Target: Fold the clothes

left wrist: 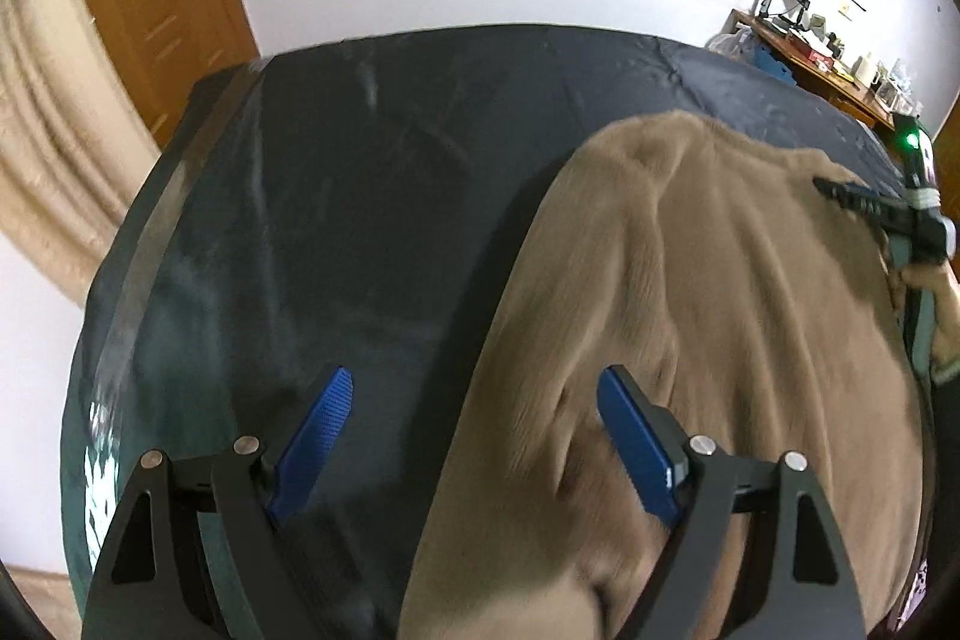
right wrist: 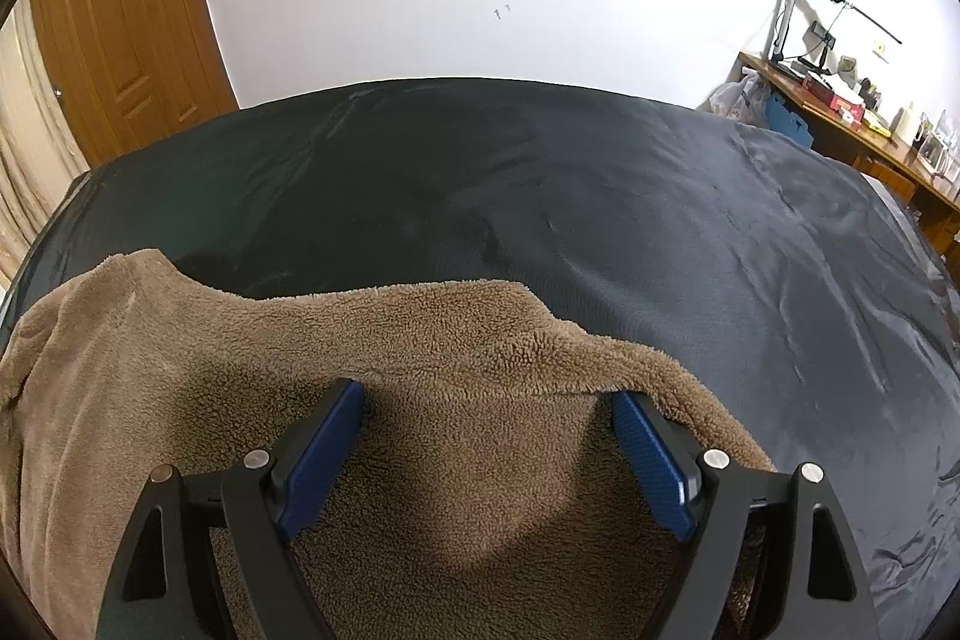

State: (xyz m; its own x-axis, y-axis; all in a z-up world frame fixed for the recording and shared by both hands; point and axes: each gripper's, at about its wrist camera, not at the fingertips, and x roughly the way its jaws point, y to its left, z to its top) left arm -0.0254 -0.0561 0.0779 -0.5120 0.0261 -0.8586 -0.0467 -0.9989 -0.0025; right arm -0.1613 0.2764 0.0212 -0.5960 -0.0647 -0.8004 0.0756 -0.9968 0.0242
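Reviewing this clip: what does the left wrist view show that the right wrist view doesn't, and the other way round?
Only the left wrist view shows the other hand-held gripper, the right hand-held gripper, at the garment's far edge with a hand behind it, and the left hand-held gripper open, straddling the garment's edge. Only the right wrist view shows the fleecy brown garment close up, with the right hand-held gripper's jaws open over it. Both show the dark sheet, the wooden door and the cluttered desk.
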